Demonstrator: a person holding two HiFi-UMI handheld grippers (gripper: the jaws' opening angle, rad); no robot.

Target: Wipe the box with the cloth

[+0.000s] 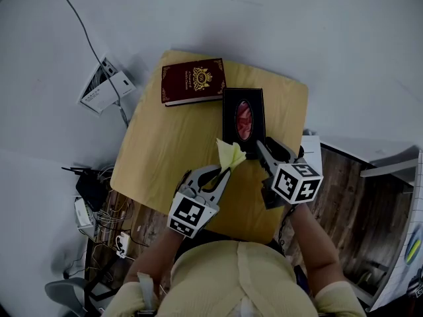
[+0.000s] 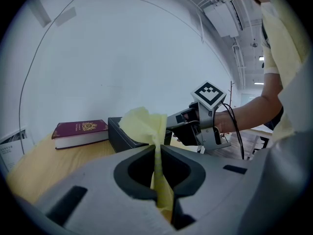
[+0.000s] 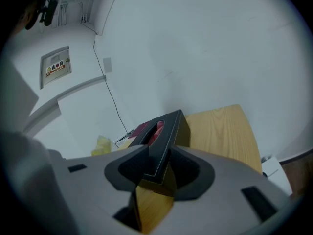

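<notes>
A black leather tissue box (image 1: 243, 117) with a red-lined opening lies on the small wooden table (image 1: 165, 150). My left gripper (image 1: 225, 170) is shut on a yellow cloth (image 1: 230, 154), which stands up crumpled just in front of the box's near end. In the left gripper view the cloth (image 2: 144, 126) is pinched between the jaws of that gripper (image 2: 157, 148), with the box (image 2: 120, 136) close behind. My right gripper (image 1: 264, 147) is at the box's near right corner. In the right gripper view that gripper (image 3: 159, 155) has the box's corner (image 3: 166, 131) clamped between its jaws.
A dark red book (image 1: 193, 80) lies at the table's far left corner, beside the box. A white device (image 1: 106, 84) with a cable sits on the floor to the left. Cables and plugs (image 1: 92, 203) clutter the floor by the table's near left side.
</notes>
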